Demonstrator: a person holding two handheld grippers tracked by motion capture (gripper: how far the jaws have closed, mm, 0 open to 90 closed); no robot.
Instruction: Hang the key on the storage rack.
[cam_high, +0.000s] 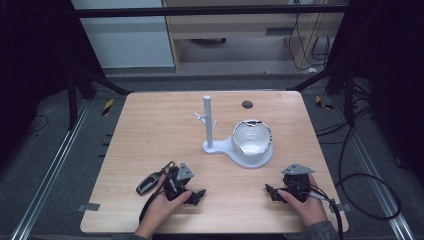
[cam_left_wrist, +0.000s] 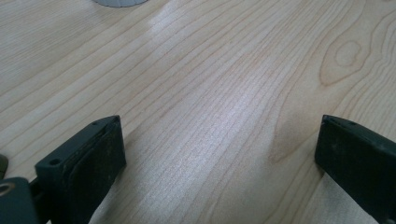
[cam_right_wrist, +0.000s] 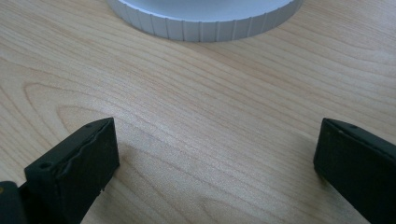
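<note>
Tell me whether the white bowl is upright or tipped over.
Upright. The white bowl sits on the round base of the grey stand, its opening facing up.

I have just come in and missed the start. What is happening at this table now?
A person rests a gripper in each hand on the near edge of the wooden table. The left gripper and the right gripper are both open and hold nothing. In the middle stands a grey stand with a white bowl on its round base. A dark car key lies beside the left gripper, untouched.
</note>
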